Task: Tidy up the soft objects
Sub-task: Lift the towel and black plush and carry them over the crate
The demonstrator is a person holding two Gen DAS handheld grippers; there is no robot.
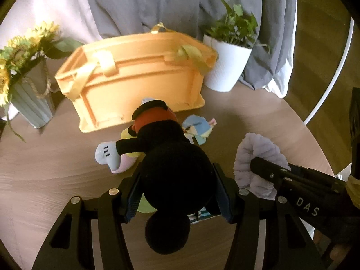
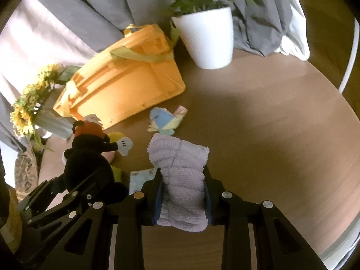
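Observation:
My left gripper (image 1: 177,191) is shut on a black mouse plush toy (image 1: 171,168) with red shorts, held above the table; it also shows in the right wrist view (image 2: 90,157). My right gripper (image 2: 183,193) is shut on a fluffy lilac cloth (image 2: 180,171), which also shows in the left wrist view (image 1: 254,157). An orange plastic crate (image 1: 135,76) with yellow ribbon handles stands at the back of the round wooden table (image 2: 270,123); it also shows in the right wrist view (image 2: 126,74). A small pastel blue soft toy (image 2: 165,121) lies in front of the crate.
A white pot with a green plant (image 1: 227,65) stands right of the crate. A grey vase of sunflowers (image 1: 27,83) stands to its left. Grey curtains (image 1: 157,4) hang behind. More pastel soft items (image 1: 117,159) lie under the plush toy. A small printed card (image 2: 141,177) lies on the table.

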